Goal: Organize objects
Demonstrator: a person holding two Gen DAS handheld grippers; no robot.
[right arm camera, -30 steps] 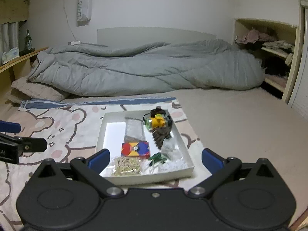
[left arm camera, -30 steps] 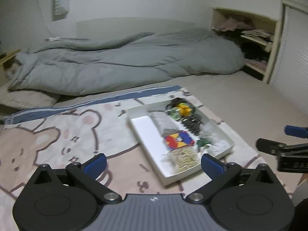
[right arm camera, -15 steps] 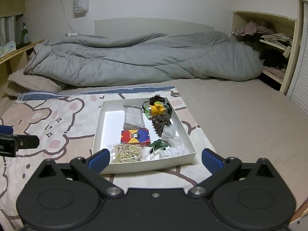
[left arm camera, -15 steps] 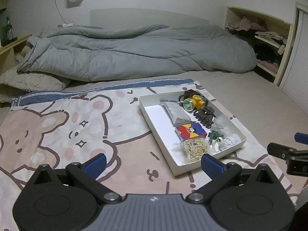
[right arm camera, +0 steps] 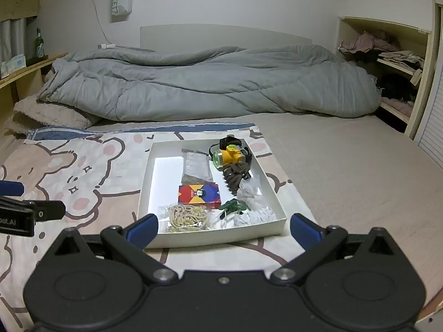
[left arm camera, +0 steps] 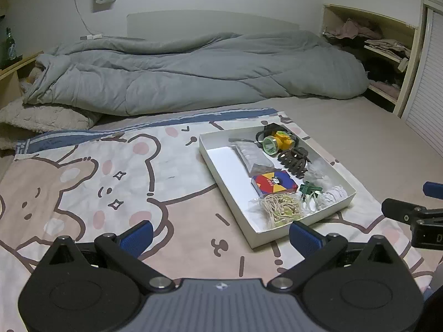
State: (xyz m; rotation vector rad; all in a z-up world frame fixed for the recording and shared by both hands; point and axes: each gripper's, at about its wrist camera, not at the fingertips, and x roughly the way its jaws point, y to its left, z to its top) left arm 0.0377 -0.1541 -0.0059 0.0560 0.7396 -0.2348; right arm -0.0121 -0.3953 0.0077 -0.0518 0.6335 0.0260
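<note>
A white tray (left arm camera: 221,166) (right arm camera: 163,166) lies on a bear-print blanket (left arm camera: 97,188) (right arm camera: 83,171). In it are a yellow headlamp (left arm camera: 278,143) (right arm camera: 229,157), a brown hair claw (left arm camera: 293,161) (right arm camera: 235,177), a red, blue and yellow card box (left arm camera: 274,184) (right arm camera: 199,193), a bag of rubber bands (left arm camera: 279,209) (right arm camera: 187,217), a small green toy (left arm camera: 310,188) (right arm camera: 234,207) and a clear packet (left arm camera: 252,156) (right arm camera: 195,164). My left gripper (left arm camera: 221,235) is open over the blanket, just before the tray's near corner. My right gripper (right arm camera: 224,227) is open at the tray's near edge, nothing between its fingers.
A grey duvet (left arm camera: 193,69) (right arm camera: 207,83) is heaped across the far side of the bed. Shelves with folded clothes (left arm camera: 373,52) (right arm camera: 387,61) stand at the right. A pillow (right arm camera: 47,113) and a green bottle (right arm camera: 38,45) sit at the left.
Both views have tilted down and drawn nearer to the tray. The left view has swung right, so the tray sits more centrally. Both grippers stay open.
</note>
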